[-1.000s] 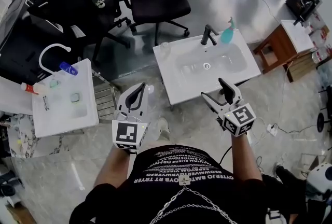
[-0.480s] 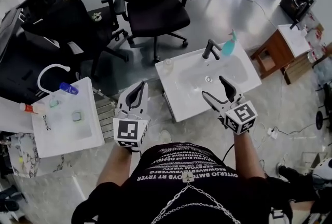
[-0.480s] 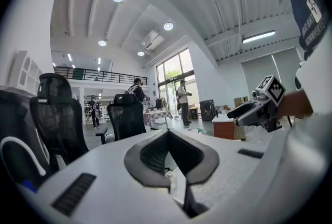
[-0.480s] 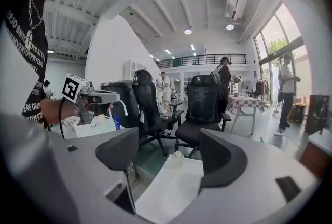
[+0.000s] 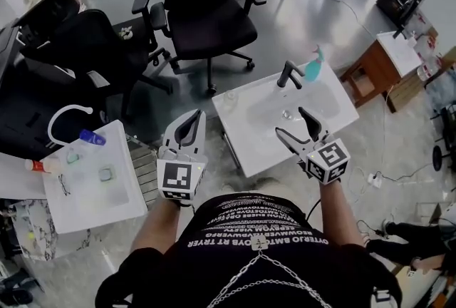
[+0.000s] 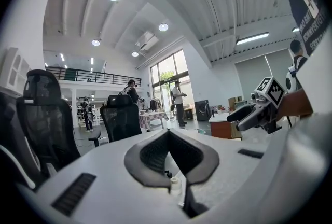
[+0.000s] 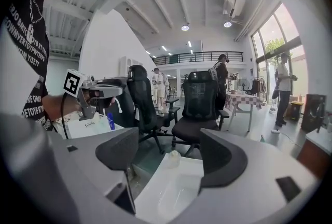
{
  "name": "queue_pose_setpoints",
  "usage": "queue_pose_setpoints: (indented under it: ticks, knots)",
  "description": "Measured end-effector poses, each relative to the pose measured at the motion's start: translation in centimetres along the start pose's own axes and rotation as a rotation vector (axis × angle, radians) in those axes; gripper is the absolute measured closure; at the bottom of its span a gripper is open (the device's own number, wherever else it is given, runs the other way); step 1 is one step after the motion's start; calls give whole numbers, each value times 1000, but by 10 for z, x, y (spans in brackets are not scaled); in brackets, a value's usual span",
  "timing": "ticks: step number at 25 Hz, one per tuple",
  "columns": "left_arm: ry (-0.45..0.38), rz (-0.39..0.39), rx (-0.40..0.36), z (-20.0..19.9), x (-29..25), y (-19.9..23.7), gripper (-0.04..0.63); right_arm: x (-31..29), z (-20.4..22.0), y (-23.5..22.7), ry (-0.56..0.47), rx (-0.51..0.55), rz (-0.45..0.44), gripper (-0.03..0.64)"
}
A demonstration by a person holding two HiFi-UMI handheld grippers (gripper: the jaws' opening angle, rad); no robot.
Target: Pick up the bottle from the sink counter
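Two grippers out ahead of the torso, near the sink counter [image 5: 246,146]. Left gripper [image 5: 194,116]: jaws closed tip to tip, empty, just off the counter's left edge. Right gripper [image 5: 288,120]: jaws wide apart, nothing between them, tips over the counter's near side in head view. Beyond, clear bottle [image 5: 229,97] upright on the counter's far left corner, apart from both grippers. Faucet [image 5: 288,74] behind the basin, teal bottle [image 5: 313,65] just beside it on the right. Black chair [image 5: 206,14] farther back on the floor.
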State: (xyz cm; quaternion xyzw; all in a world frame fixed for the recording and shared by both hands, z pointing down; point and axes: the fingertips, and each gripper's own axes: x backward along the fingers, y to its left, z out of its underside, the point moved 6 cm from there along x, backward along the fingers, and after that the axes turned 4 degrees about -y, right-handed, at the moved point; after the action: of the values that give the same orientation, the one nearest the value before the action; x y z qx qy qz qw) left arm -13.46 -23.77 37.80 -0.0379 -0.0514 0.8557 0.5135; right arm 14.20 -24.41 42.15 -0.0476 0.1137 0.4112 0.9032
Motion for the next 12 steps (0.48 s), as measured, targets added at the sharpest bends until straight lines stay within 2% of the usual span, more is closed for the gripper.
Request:
queue_pose_setpoints:
  ticks: [4, 12]
  knots:
    - [11, -15, 5, 5, -2, 12, 591, -18, 4, -1, 11, -15, -18, 270]
    - [70, -133, 31, 31, 6, 46, 591, -74, 7, -7, 49, -9, -122, 270]
